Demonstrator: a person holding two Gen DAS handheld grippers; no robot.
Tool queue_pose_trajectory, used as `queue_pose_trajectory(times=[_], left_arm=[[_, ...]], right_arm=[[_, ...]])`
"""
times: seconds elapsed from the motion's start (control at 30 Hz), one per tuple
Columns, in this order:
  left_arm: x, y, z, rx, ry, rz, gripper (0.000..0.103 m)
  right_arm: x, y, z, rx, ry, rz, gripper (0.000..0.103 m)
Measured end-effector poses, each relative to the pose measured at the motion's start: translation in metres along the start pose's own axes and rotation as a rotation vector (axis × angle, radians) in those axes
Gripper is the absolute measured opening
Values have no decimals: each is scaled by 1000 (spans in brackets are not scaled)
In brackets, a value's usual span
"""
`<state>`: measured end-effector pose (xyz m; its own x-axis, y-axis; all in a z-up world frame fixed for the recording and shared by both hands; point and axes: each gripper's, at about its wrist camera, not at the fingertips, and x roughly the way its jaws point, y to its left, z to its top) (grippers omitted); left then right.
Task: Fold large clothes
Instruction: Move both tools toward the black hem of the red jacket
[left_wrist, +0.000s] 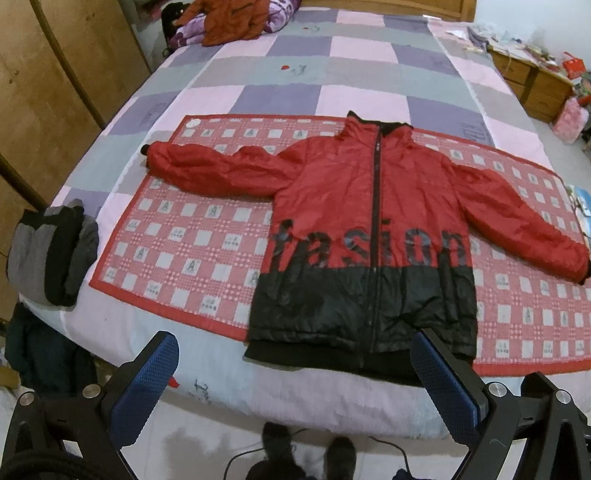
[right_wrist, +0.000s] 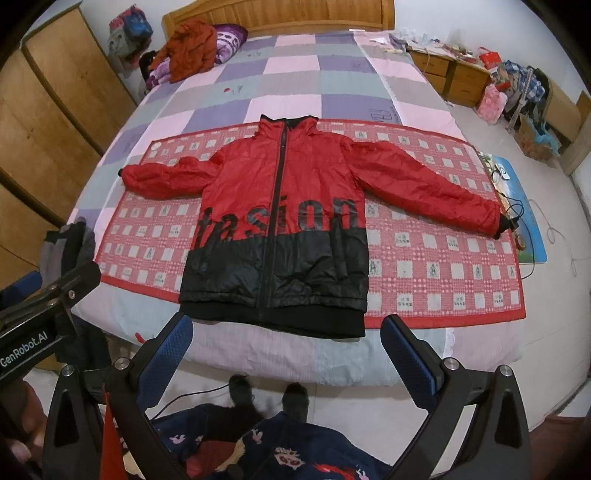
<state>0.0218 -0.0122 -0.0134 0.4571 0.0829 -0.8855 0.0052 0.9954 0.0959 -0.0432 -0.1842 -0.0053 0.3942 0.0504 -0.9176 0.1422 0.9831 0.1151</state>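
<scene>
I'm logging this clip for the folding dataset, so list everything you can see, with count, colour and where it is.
jacket: one, red over black, zipped, flat on the mat with both sleeves spread
mat: one, red and white check, across the bed under the jacket
bed cover: one, pink, purple and grey squares
grey and black garment: one, folded, at the bed's left edge
orange-red garment: one, heaped near the headboard
headboard: one, wooden, far end
wardrobe: wooden, left of the bed
drawer unit: wooden, cluttered, right of the bed
left gripper: black with blue pads, open, above the near bed edge
right gripper: same colours, open, before the jacket hem
</scene>
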Motion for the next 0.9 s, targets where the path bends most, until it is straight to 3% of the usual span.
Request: queue_pose_trajectory(times=[0.2, 0.6, 0.9], left_arm=[[10, 2, 7, 0, 13, -16, 103], [78, 31, 39, 37, 49, -59, 103], [144, 68, 54, 75, 60, -75, 103]], right_arm=[[7, -5, 4, 1, 12, -7, 103], [47, 6, 22, 48, 31, -82, 103], [79, 43, 38, 14, -114, -141, 103]])
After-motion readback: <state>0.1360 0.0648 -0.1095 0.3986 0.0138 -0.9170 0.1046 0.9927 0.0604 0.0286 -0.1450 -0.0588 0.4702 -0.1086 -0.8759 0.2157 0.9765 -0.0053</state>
